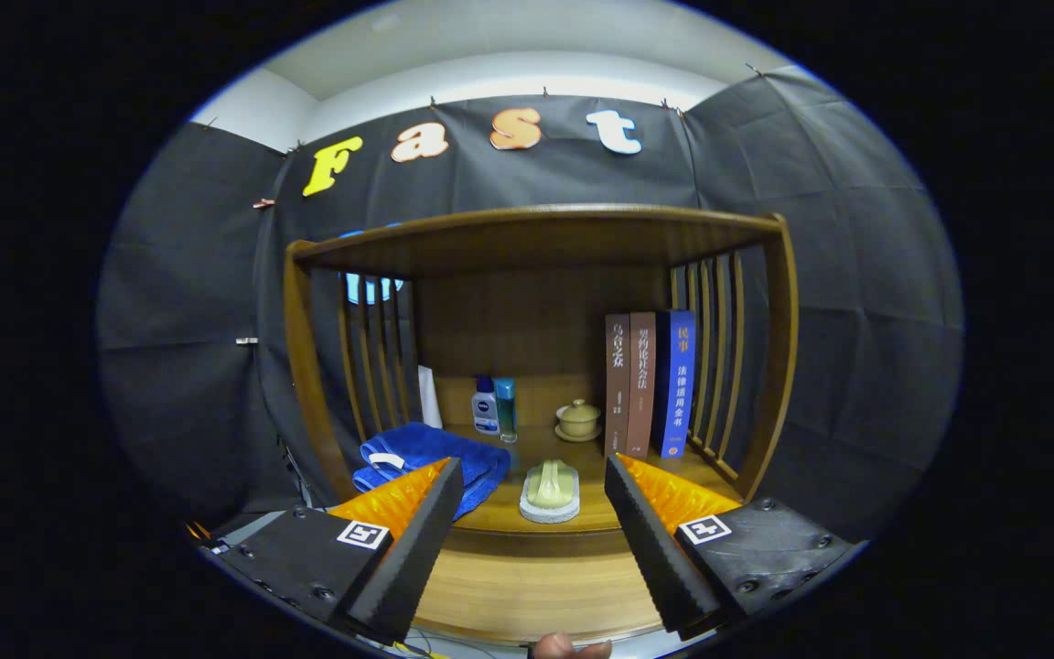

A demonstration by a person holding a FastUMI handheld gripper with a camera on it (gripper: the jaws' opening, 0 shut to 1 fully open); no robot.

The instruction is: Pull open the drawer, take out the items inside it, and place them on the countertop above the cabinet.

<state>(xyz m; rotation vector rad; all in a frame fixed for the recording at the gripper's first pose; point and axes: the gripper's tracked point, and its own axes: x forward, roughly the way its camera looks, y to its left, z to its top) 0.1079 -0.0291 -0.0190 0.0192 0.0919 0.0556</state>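
Observation:
My gripper (532, 467) is open, its fingers spread wide with nothing between them. Just ahead of the fingertips lies the wooden countertop (582, 458) of the cabinet. On it, between the fingers, a pale green soap-like block (551, 482) rests on a white pad. A folded blue towel (426, 453) lies beside the left finger. Below the countertop's front edge a lighter wooden surface (527, 586) spreads between the fingers; I cannot tell whether it is the drawer.
At the back of the countertop stand two small bottles (494, 406), a lidded ceramic cup (577, 419) and three upright books (650, 384). Slatted wooden sides (719, 357) and a top board (536, 233) enclose the space. A person's fingertip (568, 648) shows below the fingers.

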